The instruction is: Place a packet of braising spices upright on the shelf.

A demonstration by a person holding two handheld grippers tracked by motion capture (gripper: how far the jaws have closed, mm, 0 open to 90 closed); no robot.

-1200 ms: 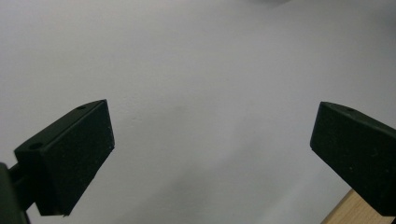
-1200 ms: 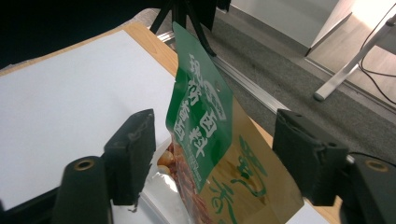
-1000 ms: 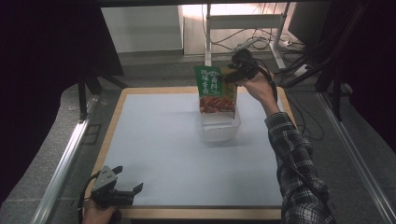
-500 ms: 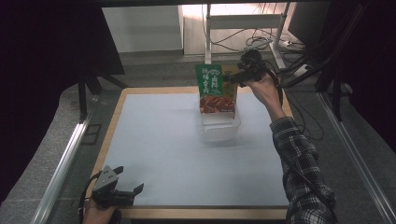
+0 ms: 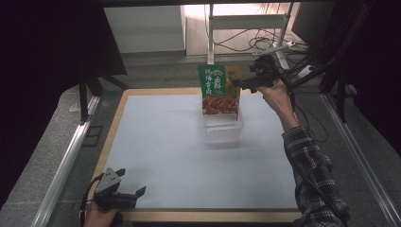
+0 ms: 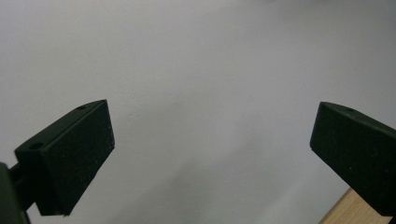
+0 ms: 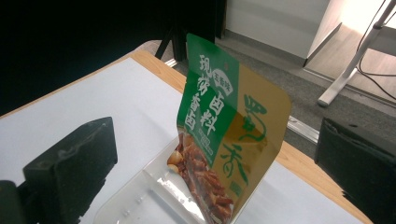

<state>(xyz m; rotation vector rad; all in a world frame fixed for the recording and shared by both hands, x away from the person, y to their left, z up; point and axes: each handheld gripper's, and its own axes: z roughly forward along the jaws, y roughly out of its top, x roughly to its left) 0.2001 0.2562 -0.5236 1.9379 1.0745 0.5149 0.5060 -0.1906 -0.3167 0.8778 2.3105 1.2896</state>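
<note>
At the lower left of the high view my left gripper [image 5: 130,195] rests at the near edge of the white mat [image 5: 161,156], jaws spread wide with nothing between them. In the upper middle, the green-and-gold snack pouch [image 5: 219,90] stands upright in the clear plastic container [image 5: 223,128] — its lower end inside, its top leaning free. To its right my right gripper [image 5: 242,84] hovers just beside the pouch's upper edge, jaws apart and holding nothing. The risk, as I judge it: the pouch is tall and unsupported — a brush from my jaw could tip it out, or drag the light container along the mat.
</note>
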